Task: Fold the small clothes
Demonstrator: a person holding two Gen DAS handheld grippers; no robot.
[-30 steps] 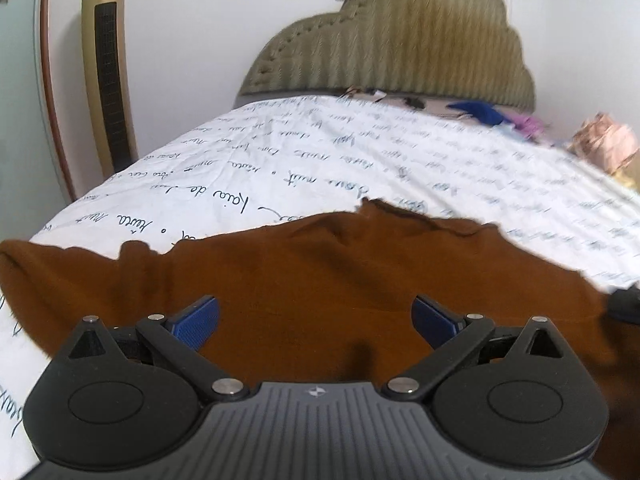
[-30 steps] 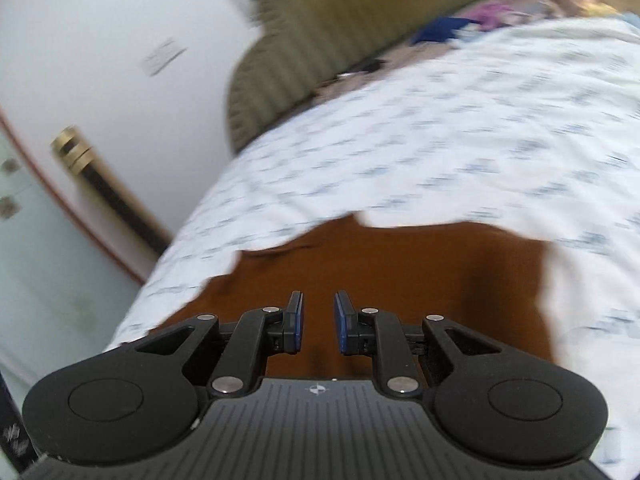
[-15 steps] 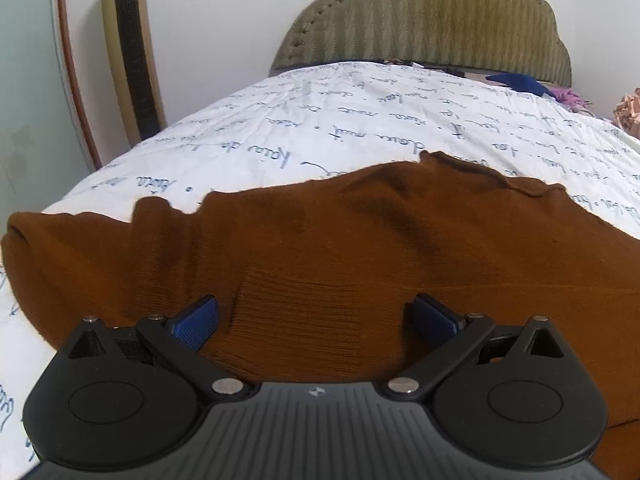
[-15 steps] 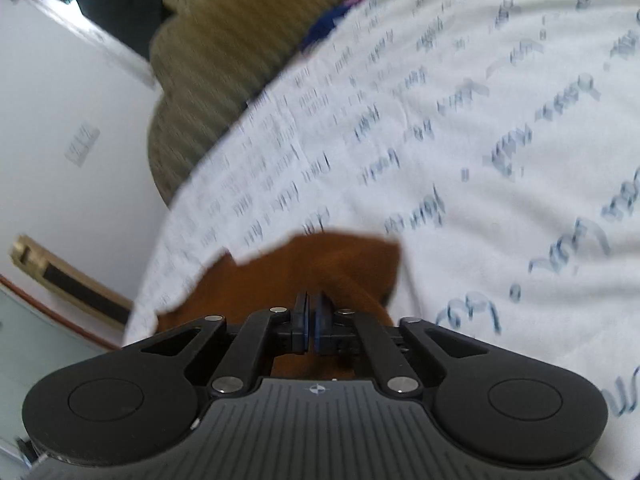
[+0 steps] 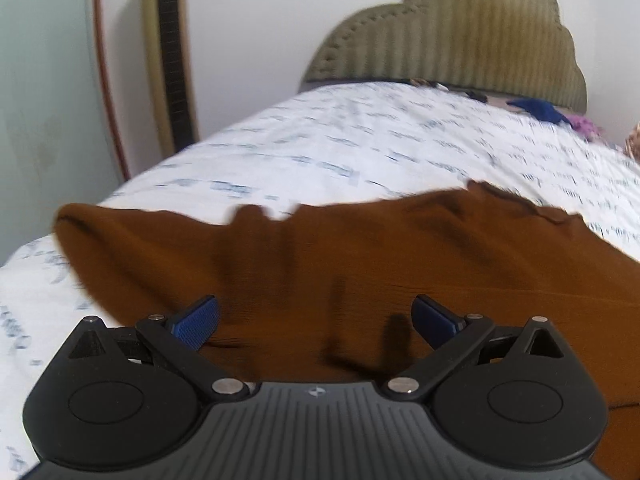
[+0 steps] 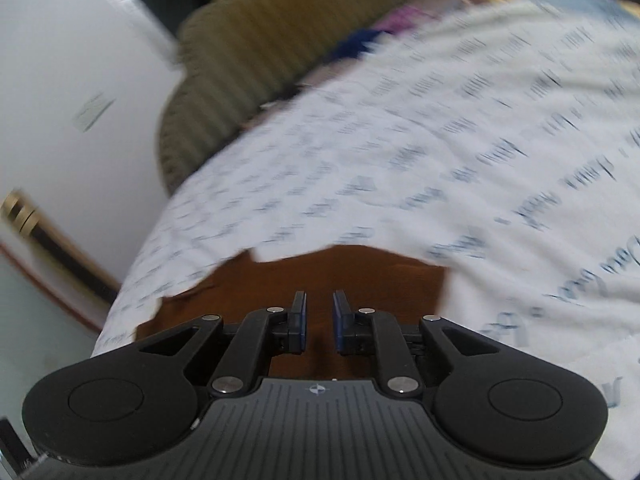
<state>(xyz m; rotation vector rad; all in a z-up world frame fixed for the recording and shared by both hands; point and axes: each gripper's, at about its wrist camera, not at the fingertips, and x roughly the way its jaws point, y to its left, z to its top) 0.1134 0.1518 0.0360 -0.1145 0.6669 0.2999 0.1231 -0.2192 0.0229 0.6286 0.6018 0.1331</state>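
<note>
A brown knit garment (image 5: 360, 264) lies spread on the white bedsheet with blue script (image 5: 360, 148). My left gripper (image 5: 316, 316) is wide open just above its near part, holding nothing. In the right wrist view the same brown garment (image 6: 320, 272) lies right under and ahead of my right gripper (image 6: 319, 320), whose jaws stand a small gap apart with no cloth between them. That view is blurred by motion.
A padded olive headboard (image 5: 460, 40) stands at the far end of the bed. A gold tower fan (image 5: 170, 60) stands by the wall at the left. Blue and pink clothes (image 5: 540, 110) lie near the headboard at the right.
My right gripper was shut half a second ago and now stands slightly open; its view has swung back over the garment. My left gripper stayed open and shifted a little over the cloth.
</note>
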